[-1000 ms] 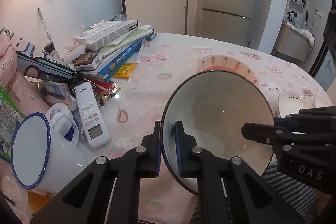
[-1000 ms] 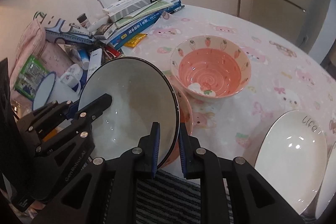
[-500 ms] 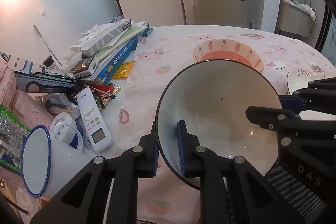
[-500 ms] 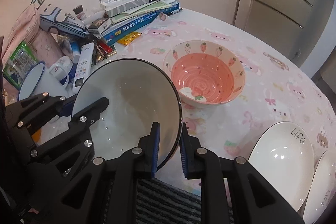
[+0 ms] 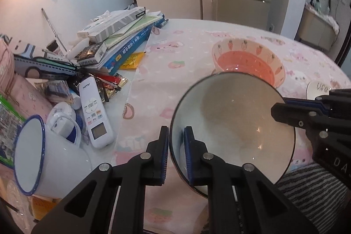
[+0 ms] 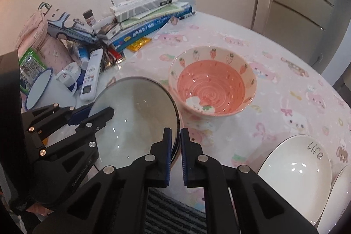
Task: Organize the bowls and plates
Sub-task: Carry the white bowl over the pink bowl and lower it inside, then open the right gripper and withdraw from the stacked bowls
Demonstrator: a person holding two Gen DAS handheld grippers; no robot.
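Observation:
A white bowl with a dark rim [image 5: 232, 122] is held above the near edge of the table. My left gripper [image 5: 176, 137] is shut on its left rim. My right gripper [image 6: 176, 139] is shut on its right rim; the bowl also shows in the right wrist view [image 6: 136, 115]. A pink strawberry bowl [image 6: 211, 82] stands on the table just beyond it, also in the left wrist view [image 5: 249, 60]. A white "life" plate [image 6: 296, 163] lies at the right, with a second white dish's edge [image 6: 342, 194] beside it.
A pink tablecloth [image 6: 274, 71] covers the round table. At the left lie stacked books [image 5: 129, 36], a white remote [image 5: 93, 109], a blue-rimmed enamel mug [image 5: 43, 157], a small cup [image 5: 63, 122] and a pink bag [image 6: 41, 41].
Both grippers, still holding the white bowl, have lifted it and moved it slightly back from the pink bowl. The pink saucer seen under it earlier is out of sight.

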